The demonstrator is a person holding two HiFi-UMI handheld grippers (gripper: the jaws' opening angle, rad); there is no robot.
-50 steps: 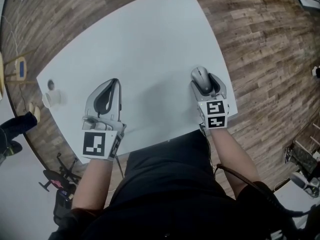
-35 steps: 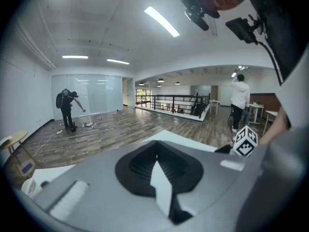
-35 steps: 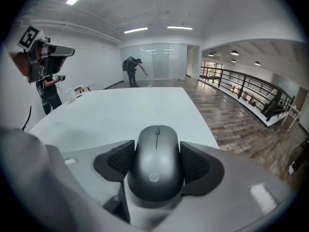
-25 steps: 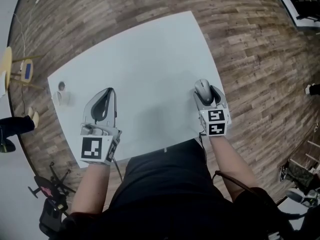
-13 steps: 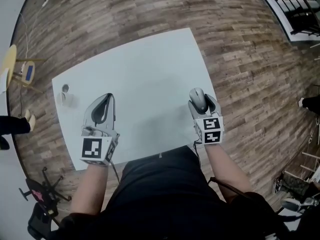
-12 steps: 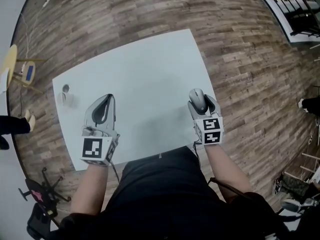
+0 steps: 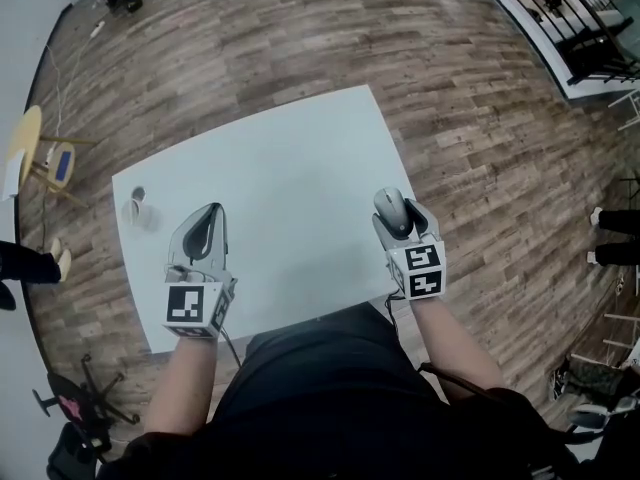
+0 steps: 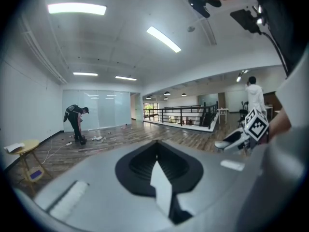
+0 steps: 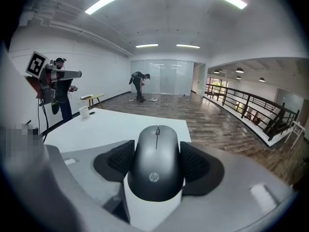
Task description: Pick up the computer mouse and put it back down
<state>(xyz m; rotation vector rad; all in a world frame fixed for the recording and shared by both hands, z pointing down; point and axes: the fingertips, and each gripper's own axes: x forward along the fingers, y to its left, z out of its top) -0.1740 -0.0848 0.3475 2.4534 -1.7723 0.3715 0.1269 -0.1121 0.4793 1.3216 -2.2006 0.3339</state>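
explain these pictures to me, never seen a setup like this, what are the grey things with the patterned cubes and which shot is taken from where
There is no robot here. A person holds a two-jaw gripper in each hand, and the patterned cubes are parts of those grippers. The top-down picture comes from a camera on the person's head, looking steeply down. The other two come from cameras riding on each gripper, looking along its jaws. Below is a white table with a small white cup near its far left corner. The right gripper is clamped on a dark grey computer mouse, which seems to be held clear of the table. The left gripper is shut and holds nothing.
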